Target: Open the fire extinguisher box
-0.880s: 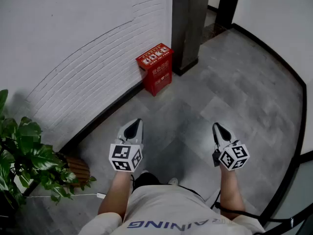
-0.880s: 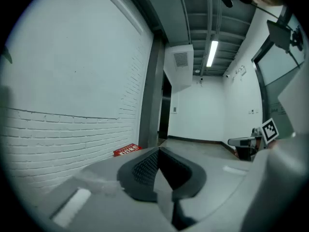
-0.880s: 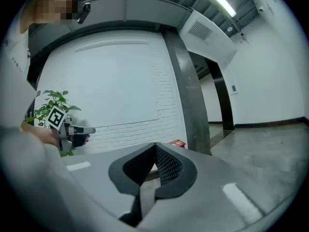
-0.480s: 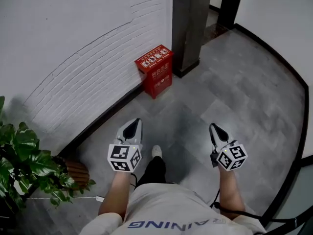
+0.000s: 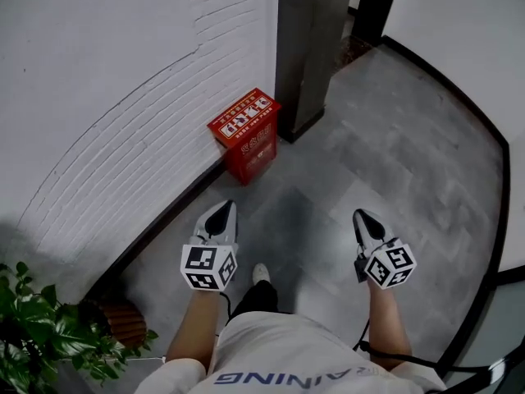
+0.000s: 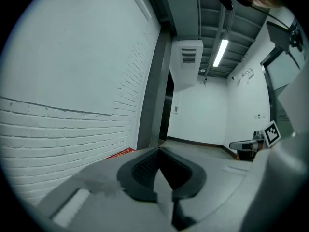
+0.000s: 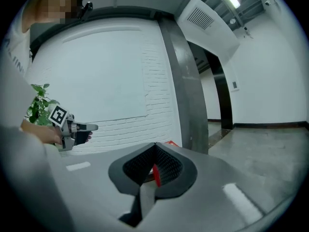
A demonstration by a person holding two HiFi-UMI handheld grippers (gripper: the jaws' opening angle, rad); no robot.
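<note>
A red fire extinguisher box (image 5: pixel 244 134) stands on the grey floor against the white brick wall, beside a dark pillar; its lid lies closed. Both grippers hang in the air short of it, nothing in them. My left gripper (image 5: pixel 221 211) is shut, its tip pointing at the box from about a step away. My right gripper (image 5: pixel 364 217) is shut too, farther right over bare floor. In the left gripper view the jaws (image 6: pixel 159 151) meet, and the box lid (image 6: pixel 120 153) shows at their left. In the right gripper view a corner of the box (image 7: pixel 171 143) peeks over the closed jaws (image 7: pixel 155 146).
The dark pillar (image 5: pixel 308 48) rises just right of the box, with a doorway behind it. A potted plant (image 5: pixel 49 343) in a wicker pot (image 5: pixel 123 322) stands at lower left by the wall. Black skirting (image 5: pixel 164 212) lines the walls. The person's foot (image 5: pixel 261 273) is between the grippers.
The person has stepped forward: the box sits nearer and lower in the head view, and the plant has slid toward the lower left corner. Both grippers stay shut, held as before.
</note>
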